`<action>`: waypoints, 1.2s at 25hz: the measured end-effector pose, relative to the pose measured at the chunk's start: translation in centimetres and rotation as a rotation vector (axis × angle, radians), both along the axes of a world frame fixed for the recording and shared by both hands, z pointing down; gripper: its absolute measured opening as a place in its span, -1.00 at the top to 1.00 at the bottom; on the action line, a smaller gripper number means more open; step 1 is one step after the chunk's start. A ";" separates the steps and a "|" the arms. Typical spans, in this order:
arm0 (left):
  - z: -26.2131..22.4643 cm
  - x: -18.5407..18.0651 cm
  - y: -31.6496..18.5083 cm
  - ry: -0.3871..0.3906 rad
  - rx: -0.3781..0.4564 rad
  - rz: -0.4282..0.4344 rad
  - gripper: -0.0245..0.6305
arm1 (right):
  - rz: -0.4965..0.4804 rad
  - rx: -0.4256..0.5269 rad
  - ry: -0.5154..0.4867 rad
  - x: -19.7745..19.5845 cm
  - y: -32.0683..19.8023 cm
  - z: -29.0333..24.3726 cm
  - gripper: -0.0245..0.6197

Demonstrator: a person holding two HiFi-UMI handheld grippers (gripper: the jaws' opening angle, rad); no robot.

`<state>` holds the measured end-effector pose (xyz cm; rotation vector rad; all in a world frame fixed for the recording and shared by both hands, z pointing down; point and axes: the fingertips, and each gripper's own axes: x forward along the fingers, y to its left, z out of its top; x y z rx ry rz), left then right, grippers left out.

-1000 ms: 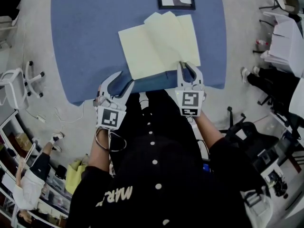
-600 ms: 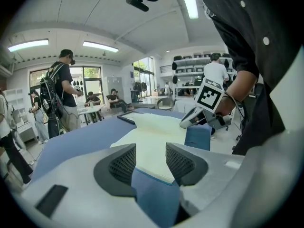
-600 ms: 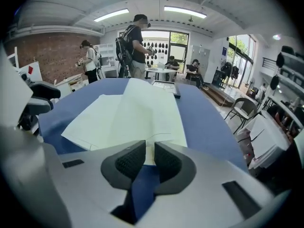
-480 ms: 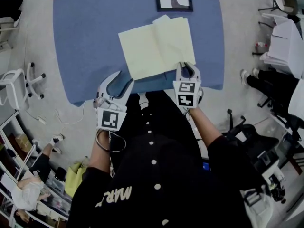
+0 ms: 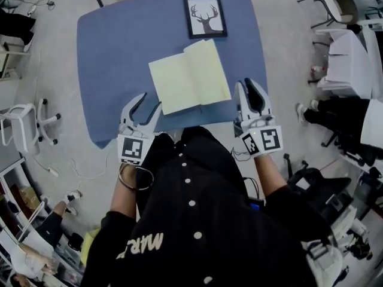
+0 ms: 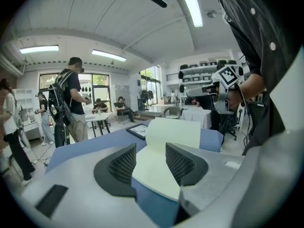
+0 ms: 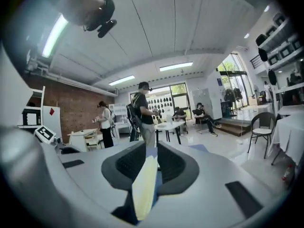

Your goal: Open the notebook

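Note:
The notebook [image 5: 189, 75] lies open on the blue table [image 5: 119, 46], with both pale yellow pages flat. My left gripper [image 5: 141, 107] hovers open at the table's near edge, left of the notebook. In the left gripper view the notebook [image 6: 161, 167] shows beyond the wide jaws of the left gripper [image 6: 150, 151]. My right gripper [image 5: 248, 88] is raised just right of the notebook, apart from it. Its jaws have just been opening and stand a little apart. In the right gripper view only a yellow sliver of page [image 7: 145, 189] shows through the narrow gap of the right gripper [image 7: 151, 160].
A framed deer picture [image 5: 205, 17] lies at the table's far edge. A white chair [image 5: 27, 121] stands on the left and a black chair [image 5: 332, 2] at the far right. A white table [image 5: 353, 58] and a seated person's legs [image 5: 335, 106] are to the right. Several people [image 6: 71, 103] stand across the room.
The right gripper let go of the notebook's near right corner, then rose and moved right. The fanned pages settled flat. The left gripper rose a little.

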<state>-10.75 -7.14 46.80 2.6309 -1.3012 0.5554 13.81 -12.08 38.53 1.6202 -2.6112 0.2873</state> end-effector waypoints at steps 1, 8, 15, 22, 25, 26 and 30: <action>-0.9 -0.3 -0.2 0.008 0.008 -0.012 0.33 | -0.002 0.024 -0.010 0.0 -0.2 -1.4 0.81; -8.2 -1.8 -1.0 0.031 0.123 -0.072 0.35 | 0.036 0.098 0.062 -1.0 -0.1 -5.5 0.92; -16.6 -4.8 0.1 0.150 0.337 -0.154 0.84 | 0.059 0.136 0.070 -3.0 0.7 -8.2 0.92; -21.3 -8.5 1.5 0.200 0.380 -0.290 0.92 | 0.075 0.182 0.039 -4.1 1.6 -12.1 0.92; -23.2 -10.5 2.3 0.194 0.396 -0.354 0.92 | 0.056 0.211 0.017 -4.9 2.1 -14.0 0.92; -23.9 -11.2 2.6 0.195 0.405 -0.379 0.92 | 0.052 0.220 0.006 -5.0 2.3 -14.6 0.92; -26.7 -13.8 3.9 0.210 0.458 -0.449 0.92 | 0.058 0.235 -0.036 -5.2 2.9 -16.5 0.92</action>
